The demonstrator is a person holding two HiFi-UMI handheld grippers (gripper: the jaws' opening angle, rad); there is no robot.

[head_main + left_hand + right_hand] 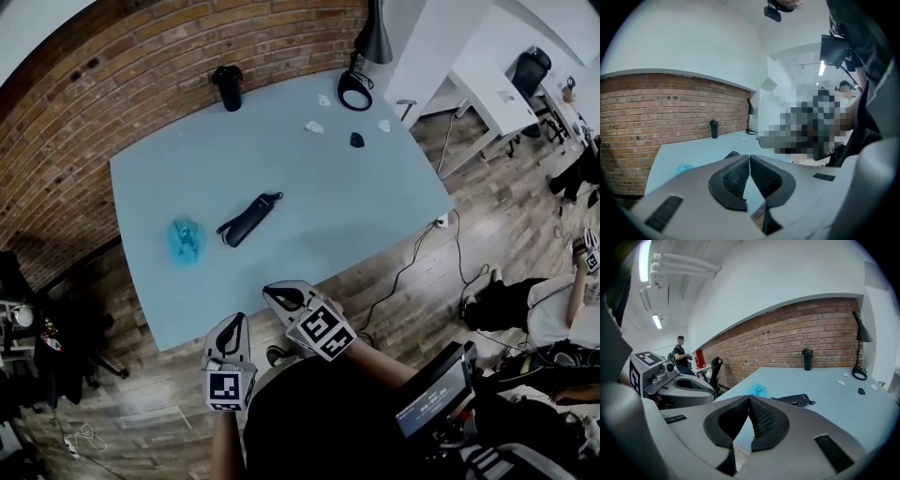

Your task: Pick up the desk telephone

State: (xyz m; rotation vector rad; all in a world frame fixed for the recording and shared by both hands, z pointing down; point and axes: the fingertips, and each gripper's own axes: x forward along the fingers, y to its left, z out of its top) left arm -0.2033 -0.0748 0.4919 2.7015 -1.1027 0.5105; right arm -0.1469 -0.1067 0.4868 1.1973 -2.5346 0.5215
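Observation:
A black telephone handset with a short cord lies flat near the middle of the light blue table; it shows small in the right gripper view as the handset and barely above the jaws in the left gripper view as the handset. My left gripper hovers off the table's near edge, shut, nothing in it. My right gripper is just at that edge, also shut and empty. Both are well short of the handset. The jaw tips meet in each gripper view, at left gripper and right gripper.
A crumpled blue thing lies left of the handset. A black bottle stands at the far edge by the brick wall. A desk lamp, paper scraps and a small dark object sit far right. A cable hangs off the table's right corner.

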